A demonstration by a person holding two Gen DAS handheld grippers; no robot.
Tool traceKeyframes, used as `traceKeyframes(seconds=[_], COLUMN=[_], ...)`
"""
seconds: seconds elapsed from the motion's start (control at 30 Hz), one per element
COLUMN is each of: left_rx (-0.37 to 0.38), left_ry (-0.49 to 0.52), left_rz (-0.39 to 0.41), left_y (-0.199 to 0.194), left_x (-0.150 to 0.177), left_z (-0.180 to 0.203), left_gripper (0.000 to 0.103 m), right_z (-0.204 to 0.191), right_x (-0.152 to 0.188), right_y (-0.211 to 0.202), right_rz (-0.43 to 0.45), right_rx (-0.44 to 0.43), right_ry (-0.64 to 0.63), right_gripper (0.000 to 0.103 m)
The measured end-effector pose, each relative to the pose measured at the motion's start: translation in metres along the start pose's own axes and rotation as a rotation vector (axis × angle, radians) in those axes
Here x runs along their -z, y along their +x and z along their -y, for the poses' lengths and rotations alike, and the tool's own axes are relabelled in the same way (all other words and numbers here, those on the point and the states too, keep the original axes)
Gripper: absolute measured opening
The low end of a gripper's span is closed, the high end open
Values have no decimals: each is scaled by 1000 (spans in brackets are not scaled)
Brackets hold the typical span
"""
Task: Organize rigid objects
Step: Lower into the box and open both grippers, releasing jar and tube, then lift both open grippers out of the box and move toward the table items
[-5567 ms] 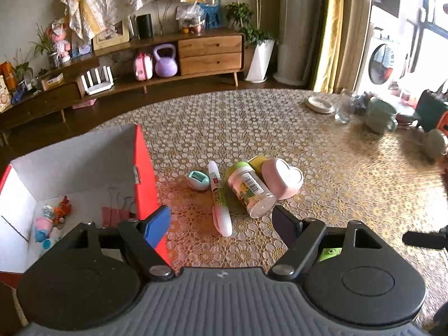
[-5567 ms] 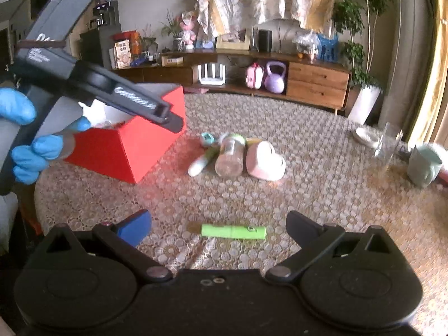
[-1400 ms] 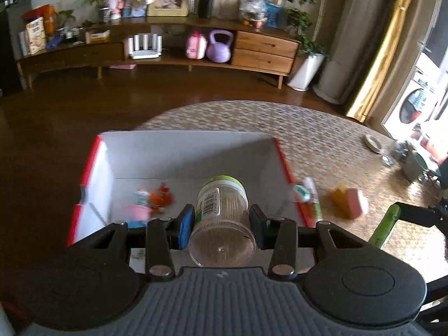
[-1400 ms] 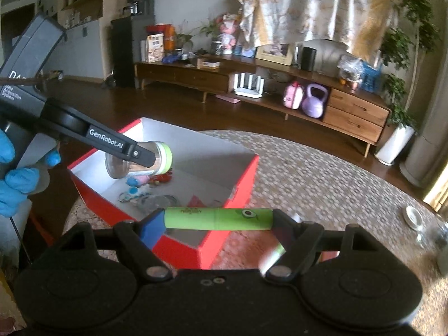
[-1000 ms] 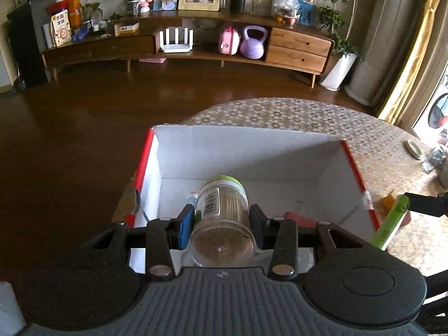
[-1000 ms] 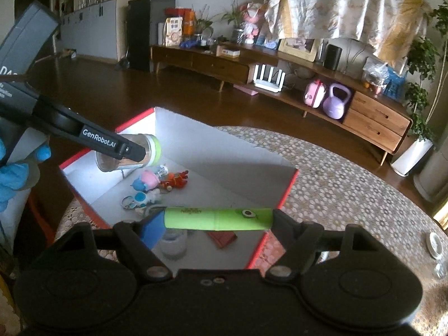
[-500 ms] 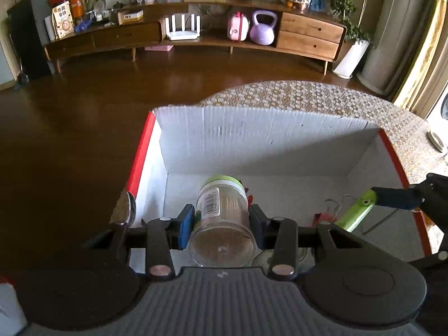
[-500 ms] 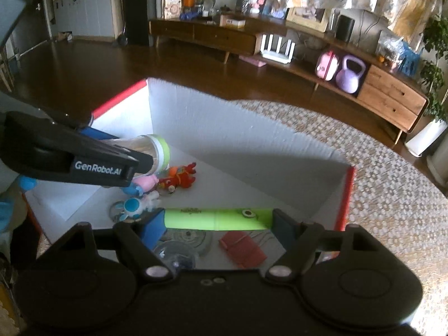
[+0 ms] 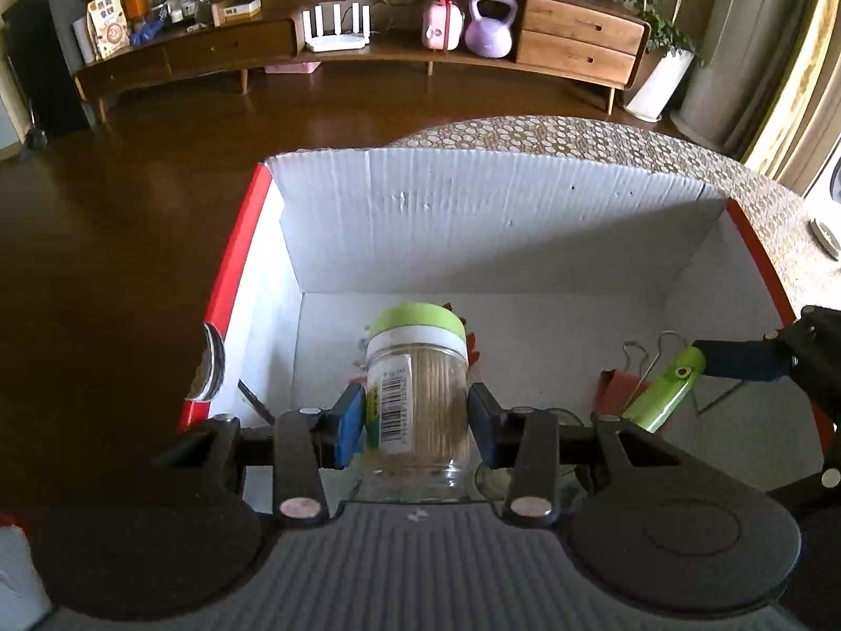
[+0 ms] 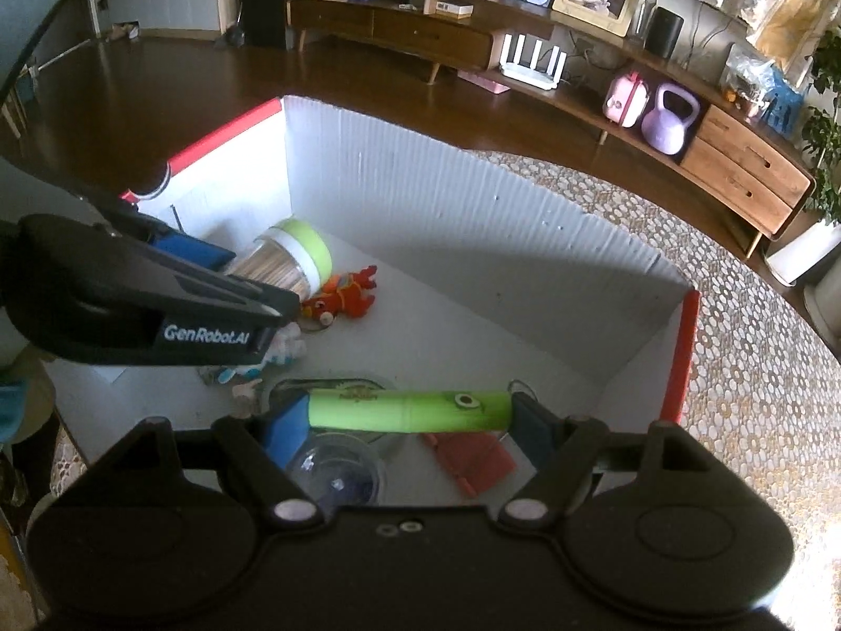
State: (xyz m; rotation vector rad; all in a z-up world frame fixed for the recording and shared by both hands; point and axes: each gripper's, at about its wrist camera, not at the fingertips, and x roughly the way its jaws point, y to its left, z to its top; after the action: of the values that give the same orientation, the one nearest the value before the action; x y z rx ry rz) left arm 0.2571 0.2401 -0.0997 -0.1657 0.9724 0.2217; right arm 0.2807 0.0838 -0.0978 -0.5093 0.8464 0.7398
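My left gripper (image 9: pixel 415 426) is shut on a clear jar with a green lid (image 9: pixel 415 384), holding it inside the red box with white walls (image 9: pixel 473 215), lid pointing forward. The jar also shows in the right wrist view (image 10: pixel 289 257). My right gripper (image 10: pixel 407 423) is shut on a green marker (image 10: pixel 410 410), held crosswise by its ends above the box floor. The marker also shows in the left wrist view (image 9: pixel 665 389).
On the box floor lie a red toy figure (image 10: pixel 347 289), a red binder clip (image 10: pixel 468 460), a clear dome lid (image 10: pixel 336 473) and small pastel toys. The box (image 10: pixel 678 347) stands on a lace-covered table (image 10: pixel 762 394). A wooden sideboard runs along the far wall.
Both grippers have moved down and deeper into the box with their objects. The jar lid has tilted lower toward the floor of the box.
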Motion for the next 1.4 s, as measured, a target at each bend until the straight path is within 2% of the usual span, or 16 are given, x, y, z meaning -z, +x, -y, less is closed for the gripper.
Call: traceKeyframes(seconds=[0.3, 0.4, 0.5, 0.93, 1.27, 1.4], left_rx=[-10, -4, -11, -48, -50, -33], left_ry=[11, 8, 19, 33, 67, 68], left_rz=[-14, -16, 1, 73, 133, 159], left_y=[-1, -3, -8, -39, -72, -84], left_x=[0, 2, 3, 7, 14, 18], left_z=[2, 2, 5, 15, 29, 36], left_gripper=[42, 45, 58, 60, 60, 70], right_z=[-1, 2, 4, 10, 19, 25], right_x=[2, 3, 5, 14, 27, 35], right_y=[-3, -7, -13, -52, -94, -111], right_rz=[7, 17, 32, 112, 180, 212], right_rx=[9, 11, 10, -15, -35, -42], right_ry=[-8, 1, 4, 26, 44, 61], right_gripper=[82, 84, 85, 93, 94, 98])
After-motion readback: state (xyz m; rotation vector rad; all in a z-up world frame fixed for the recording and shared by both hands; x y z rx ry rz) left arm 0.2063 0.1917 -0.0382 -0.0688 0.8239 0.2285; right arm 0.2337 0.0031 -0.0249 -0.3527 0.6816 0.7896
